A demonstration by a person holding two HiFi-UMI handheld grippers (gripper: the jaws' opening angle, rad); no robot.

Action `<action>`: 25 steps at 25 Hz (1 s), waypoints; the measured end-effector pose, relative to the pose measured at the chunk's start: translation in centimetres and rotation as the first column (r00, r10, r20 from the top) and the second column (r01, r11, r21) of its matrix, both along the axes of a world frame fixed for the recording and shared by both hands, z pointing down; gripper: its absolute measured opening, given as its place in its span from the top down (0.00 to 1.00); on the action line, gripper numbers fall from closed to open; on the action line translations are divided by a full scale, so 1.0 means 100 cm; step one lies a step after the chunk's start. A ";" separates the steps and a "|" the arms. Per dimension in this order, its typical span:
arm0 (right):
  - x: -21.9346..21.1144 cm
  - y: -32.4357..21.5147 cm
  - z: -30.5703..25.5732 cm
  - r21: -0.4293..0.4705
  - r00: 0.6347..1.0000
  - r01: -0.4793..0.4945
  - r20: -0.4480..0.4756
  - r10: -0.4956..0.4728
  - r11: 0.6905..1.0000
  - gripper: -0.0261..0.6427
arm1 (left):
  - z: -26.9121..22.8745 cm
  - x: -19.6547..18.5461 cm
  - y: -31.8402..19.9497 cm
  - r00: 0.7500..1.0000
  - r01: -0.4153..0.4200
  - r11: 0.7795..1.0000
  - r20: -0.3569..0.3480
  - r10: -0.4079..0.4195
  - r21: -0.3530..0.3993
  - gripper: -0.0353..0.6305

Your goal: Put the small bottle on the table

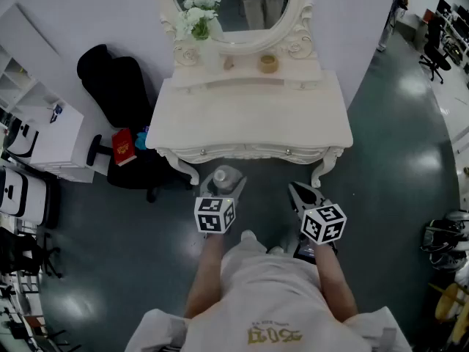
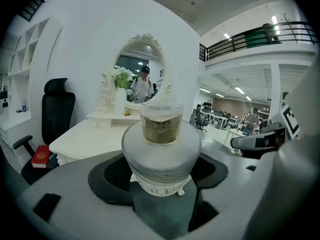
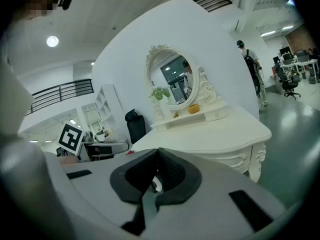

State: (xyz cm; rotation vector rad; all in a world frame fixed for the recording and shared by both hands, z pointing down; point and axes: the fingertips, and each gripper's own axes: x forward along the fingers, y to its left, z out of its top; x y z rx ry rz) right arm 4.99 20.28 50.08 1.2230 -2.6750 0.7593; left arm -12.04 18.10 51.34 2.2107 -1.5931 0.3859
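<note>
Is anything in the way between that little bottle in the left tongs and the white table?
Nothing visible is. The small bottle, gripped in the left tongs, hangs just before the front edge of the table, and the near tabletop is bare. The flowers and a small round object stand far back, below the mirror.

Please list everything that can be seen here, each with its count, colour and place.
table: one, white, ahead of the person
mirror: one, oval, white frame, at the table's back
flowers: one bunch, white, left of the mirror
round thing: one, tan, on the shelf below the mirror
chair: one, black, left of the table
box: one, red, by the chair
bottle: one, pale grey with clear top, held off the table
left tongs: one, grey, shut on the bottle
right tongs: one, grey, shut, empty
</note>
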 end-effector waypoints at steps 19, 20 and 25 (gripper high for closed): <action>0.019 -0.009 0.001 0.010 0.999 -0.041 -0.016 0.041 0.999 0.94 | 0.002 0.016 -0.011 1.000 -0.027 1.000 -0.010 0.027 -0.003 0.43; 0.020 -0.013 0.002 0.009 0.999 -0.044 -0.020 0.044 0.999 0.94 | 0.004 0.017 -0.016 0.999 -0.029 1.000 -0.013 0.029 -0.006 0.43; 0.026 -0.051 0.011 -0.002 0.998 -0.052 -0.035 0.052 0.999 0.94 | 0.015 0.022 -0.059 0.999 -0.033 0.999 -0.030 0.032 -0.019 0.43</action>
